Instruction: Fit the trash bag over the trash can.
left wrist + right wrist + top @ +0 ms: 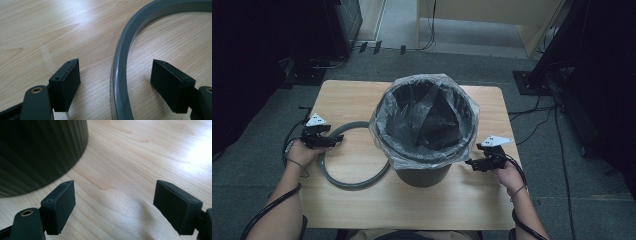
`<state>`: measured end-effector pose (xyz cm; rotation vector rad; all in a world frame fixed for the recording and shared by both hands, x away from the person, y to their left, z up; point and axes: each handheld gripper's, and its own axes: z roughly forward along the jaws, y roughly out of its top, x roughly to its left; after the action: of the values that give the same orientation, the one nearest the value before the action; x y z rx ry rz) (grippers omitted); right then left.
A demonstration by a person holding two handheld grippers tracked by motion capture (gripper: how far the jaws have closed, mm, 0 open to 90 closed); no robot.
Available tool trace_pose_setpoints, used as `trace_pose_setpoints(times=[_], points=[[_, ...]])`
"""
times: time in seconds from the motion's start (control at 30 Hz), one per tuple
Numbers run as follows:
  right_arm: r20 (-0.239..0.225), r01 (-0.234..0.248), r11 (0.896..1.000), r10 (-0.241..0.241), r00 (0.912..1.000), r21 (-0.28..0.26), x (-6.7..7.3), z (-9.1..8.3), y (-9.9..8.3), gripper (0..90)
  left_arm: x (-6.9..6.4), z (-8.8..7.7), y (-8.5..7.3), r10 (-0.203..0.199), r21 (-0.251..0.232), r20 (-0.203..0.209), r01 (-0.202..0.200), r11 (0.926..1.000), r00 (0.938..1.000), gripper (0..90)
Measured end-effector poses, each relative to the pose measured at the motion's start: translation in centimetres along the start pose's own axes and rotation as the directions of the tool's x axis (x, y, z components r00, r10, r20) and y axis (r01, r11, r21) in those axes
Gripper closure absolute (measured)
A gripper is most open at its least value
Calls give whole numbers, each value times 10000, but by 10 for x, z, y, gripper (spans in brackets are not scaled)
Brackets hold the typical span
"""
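High view: dark ribbed bin [424,165] stands mid-surface, lined with a clear bag [426,120] whose edge is folded over the rim; nothing lies in it that I can make out beyond the bag's own folds. A grey ring [354,182] lies flat on the surface [462,200] toward its left edge, partly tucked against the bin's base. Left hand-held gripper [337,140] sits at the ring's upper left arc; right hand-held gripper [469,162] hangs low beside the bin, toward the right edge.

Left gripper view: jaws spread, straddling the ring's band [120,75], pads clear of it on both sides. Likely step: taking up the ring, presumably to clamp the bag. Next move calls for closing on the band squarely.

Right gripper view: jaws spread over bare wood, nothing between them; bin wall [42,152] just beside.
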<state>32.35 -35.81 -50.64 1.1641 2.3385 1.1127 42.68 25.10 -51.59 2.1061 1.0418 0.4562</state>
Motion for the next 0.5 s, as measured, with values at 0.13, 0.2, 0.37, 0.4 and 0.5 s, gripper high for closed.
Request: trace_pose_setpoints(times=[0.13,0.2,0.37,0.4,0.5], points=[[301,187,9994,-196,9994,299,-4,8,-4,175,0,0,0,1,-1,-4,-1,10000,10000,231],[509,476,9977,-501,9974,490,-5,11,-6,174,0,0,0,4,0,-7,-4,10000,10000,232],[377,345,9989,-357,9987,325,-7,15,-8,140,0,1,1,51,11,25,-51,10000,10000,232],[391,232,9995,-241,9989,224,-8,16,-8,133,0,1,1,50,4,30,-50,10000,10000,232],[397,211,9995,-221,9990,248,-8,18,-7,122,0,2,1,61,-8,53,-61,10000,10000,232]])
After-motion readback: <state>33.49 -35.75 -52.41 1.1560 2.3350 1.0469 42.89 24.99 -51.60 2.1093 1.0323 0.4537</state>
